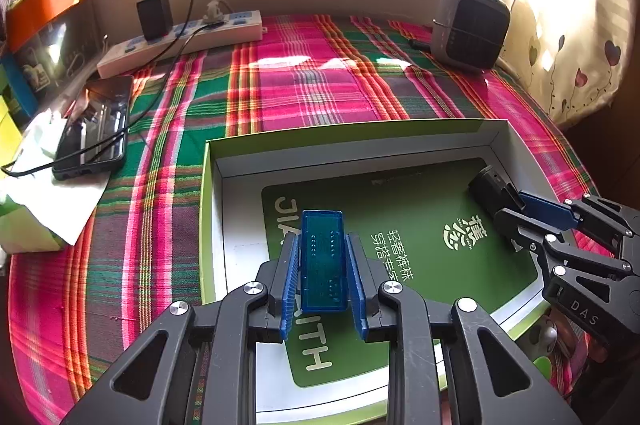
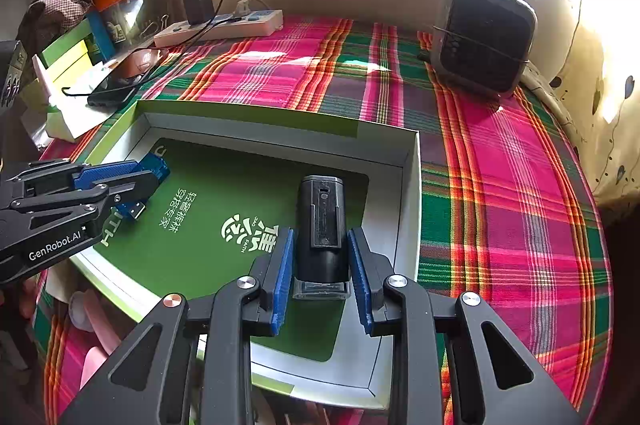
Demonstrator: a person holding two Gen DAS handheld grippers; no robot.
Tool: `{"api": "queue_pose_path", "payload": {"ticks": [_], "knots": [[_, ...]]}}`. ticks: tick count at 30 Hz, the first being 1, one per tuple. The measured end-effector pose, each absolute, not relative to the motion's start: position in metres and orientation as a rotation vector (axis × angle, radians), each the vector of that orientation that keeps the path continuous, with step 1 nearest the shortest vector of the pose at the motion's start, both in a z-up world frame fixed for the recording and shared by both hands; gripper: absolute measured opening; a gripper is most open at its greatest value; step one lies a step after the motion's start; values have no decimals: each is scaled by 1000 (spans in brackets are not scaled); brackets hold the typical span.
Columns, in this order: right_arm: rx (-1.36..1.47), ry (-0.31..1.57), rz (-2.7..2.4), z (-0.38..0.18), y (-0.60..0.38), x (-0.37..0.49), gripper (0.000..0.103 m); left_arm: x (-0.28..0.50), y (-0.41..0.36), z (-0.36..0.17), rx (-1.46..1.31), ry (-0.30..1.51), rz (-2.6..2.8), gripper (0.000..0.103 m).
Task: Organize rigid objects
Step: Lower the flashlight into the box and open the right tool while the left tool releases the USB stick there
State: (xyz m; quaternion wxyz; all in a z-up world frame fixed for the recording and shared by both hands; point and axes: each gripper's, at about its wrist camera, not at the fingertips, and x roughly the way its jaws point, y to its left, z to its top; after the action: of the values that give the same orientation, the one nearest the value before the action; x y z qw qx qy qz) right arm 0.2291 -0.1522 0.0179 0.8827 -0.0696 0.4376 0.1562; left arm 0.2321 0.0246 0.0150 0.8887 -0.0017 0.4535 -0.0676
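My left gripper point(image 1: 324, 265) clamps the translucent blue USB adapter point(image 1: 323, 257), my right gripper point(image 2: 322, 273) the black cylindrical device point(image 2: 322, 225); both hang over the green-lined cardboard box point(image 1: 352, 137) at mid-frame, neither released yet.

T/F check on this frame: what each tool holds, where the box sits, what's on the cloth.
1. The left tool grips a blue USB module. True.
2. The right tool is empty. False: it grips a black cylinder.
3. Both tools are over the green box. True.
4. The phone lies inside the box. False: it lies on the plaid cloth, left of the box.
5. A power strip lies by the far wall. True.
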Motion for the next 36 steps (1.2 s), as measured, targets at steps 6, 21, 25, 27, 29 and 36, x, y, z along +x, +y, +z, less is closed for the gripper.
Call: {"api": "queue_pose_path", "payload": {"ticks": [6,21,25,27,29,36], "knots": [[-121,895,328,21,-156,224,29,227,23,18,-14,940,-151,31],[-62,823,333,43,-167,191,40,192,29,44,-43,870,-151,39],[-53,810,321,48,-175,179,40,180,36,50,-65,851,-151,40],[-44,806,315,49,-179,174,40,173,41,52,-76,843,-146,43],[-36,804,311,50,-183,167,40,166,47,52,-93,837,-133,43],[-31,804,296,45,-200,140,41,138,68,53,-135,814,-102,43]]}}
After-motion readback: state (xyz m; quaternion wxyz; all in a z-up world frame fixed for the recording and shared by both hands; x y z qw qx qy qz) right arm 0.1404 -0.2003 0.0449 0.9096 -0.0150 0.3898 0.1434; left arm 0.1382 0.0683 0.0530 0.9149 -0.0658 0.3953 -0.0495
